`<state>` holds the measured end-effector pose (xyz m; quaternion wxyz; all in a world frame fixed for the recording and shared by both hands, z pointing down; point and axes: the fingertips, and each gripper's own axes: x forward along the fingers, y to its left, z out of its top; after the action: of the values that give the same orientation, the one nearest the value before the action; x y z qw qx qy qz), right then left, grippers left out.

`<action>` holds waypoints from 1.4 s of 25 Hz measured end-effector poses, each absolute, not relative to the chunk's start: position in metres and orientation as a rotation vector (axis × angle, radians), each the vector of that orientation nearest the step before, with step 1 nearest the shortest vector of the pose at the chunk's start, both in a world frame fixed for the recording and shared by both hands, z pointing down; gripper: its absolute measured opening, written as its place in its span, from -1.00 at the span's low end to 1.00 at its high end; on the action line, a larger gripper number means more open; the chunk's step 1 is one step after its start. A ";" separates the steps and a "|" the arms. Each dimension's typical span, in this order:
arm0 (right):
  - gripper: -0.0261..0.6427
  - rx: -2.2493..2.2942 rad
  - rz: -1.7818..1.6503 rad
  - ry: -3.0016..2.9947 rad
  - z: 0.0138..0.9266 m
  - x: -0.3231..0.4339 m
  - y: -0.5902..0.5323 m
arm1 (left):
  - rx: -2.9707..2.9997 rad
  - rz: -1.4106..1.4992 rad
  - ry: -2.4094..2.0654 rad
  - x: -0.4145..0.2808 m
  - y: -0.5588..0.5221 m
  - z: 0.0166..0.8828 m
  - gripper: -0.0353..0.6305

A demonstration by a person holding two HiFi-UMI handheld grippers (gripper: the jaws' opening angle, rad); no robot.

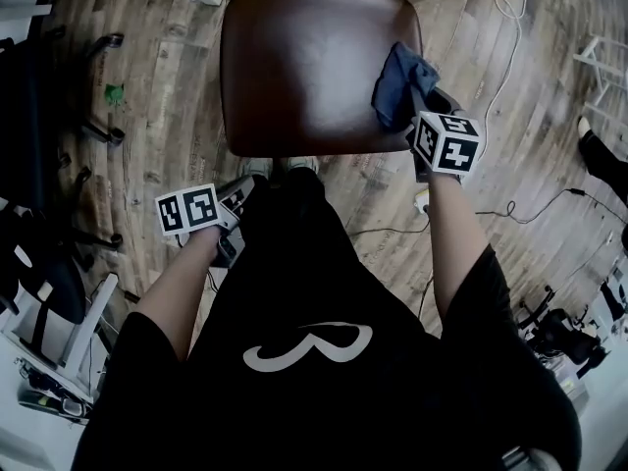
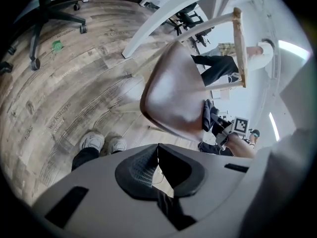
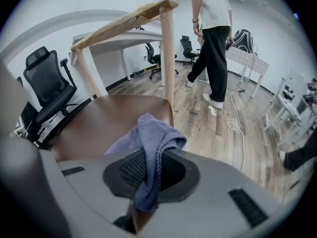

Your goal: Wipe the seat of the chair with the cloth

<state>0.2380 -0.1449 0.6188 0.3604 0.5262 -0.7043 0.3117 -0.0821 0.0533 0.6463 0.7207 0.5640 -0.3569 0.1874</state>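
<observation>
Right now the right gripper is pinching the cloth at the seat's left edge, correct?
Not quite. The right gripper is pinching the cloth, but at the right edge of the seat, not the left. The head view shows it.

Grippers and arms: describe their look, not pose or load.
The left gripper and right gripper have pale grey bodies and black ribbed pads, each bearing a white cube with black square markers. Bare forearms; black short-sleeved shirt with white emblem.
</observation>
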 end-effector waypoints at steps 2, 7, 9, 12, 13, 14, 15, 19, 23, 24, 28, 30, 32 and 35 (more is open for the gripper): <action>-0.77 1.365 0.789 -1.851 0.609 0.228 -0.144 | 1.244 0.405 -0.787 -0.084 0.057 0.648 -0.85; -0.77 1.350 0.780 -1.992 0.581 0.177 -0.134 | 1.253 0.441 -0.774 -0.090 0.067 0.665 -0.85; -0.77 1.345 0.799 -2.043 0.569 0.151 -0.125 | 1.248 0.445 -0.768 -0.094 0.072 0.669 -0.85; -0.77 1.322 0.823 -2.130 0.550 0.107 -0.112 | 1.251 0.449 -0.763 -0.105 0.074 0.672 -0.85; -0.77 1.301 0.836 -2.163 0.545 0.090 -0.108 | 1.256 0.453 -0.761 -0.110 0.074 0.671 -0.85; -0.77 1.272 0.852 -2.194 0.541 0.072 -0.103 | 1.262 0.459 -0.758 -0.115 0.074 0.670 -0.85; -0.77 1.235 0.869 -2.221 0.539 0.054 -0.098 | 1.269 0.468 -0.754 -0.120 0.074 0.669 -0.85; -0.77 1.069 0.893 -2.275 0.540 -0.008 -0.069 | 1.285 0.494 -0.764 -0.146 0.075 0.663 -0.85; -0.77 0.976 1.011 -2.288 0.548 -0.058 -0.048 | 1.229 0.435 -0.812 -0.181 0.074 0.663 -0.85; -0.77 0.960 1.059 -2.278 0.553 -0.069 -0.044 | 1.221 0.432 -0.820 -0.189 0.075 0.664 -0.85; -0.77 0.931 1.116 -2.218 0.576 -0.091 -0.037 | 1.191 0.418 -0.844 -0.211 0.083 0.667 -0.85; -0.77 0.942 1.081 -2.182 0.588 -0.088 -0.040 | 1.172 0.402 -0.853 -0.216 0.085 0.669 -0.85; -0.77 0.962 1.073 -2.149 0.599 -0.082 -0.043 | 1.164 0.396 -0.857 -0.220 0.087 0.672 -0.85; -0.77 0.982 1.045 -2.112 0.612 -0.074 -0.045 | 1.158 0.394 -0.863 -0.225 0.090 0.677 -0.85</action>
<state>-0.0735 -0.0446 0.6120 0.2902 0.3683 -0.7917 0.3917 -0.2248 0.0897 0.6767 0.7328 0.5262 -0.3924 0.1793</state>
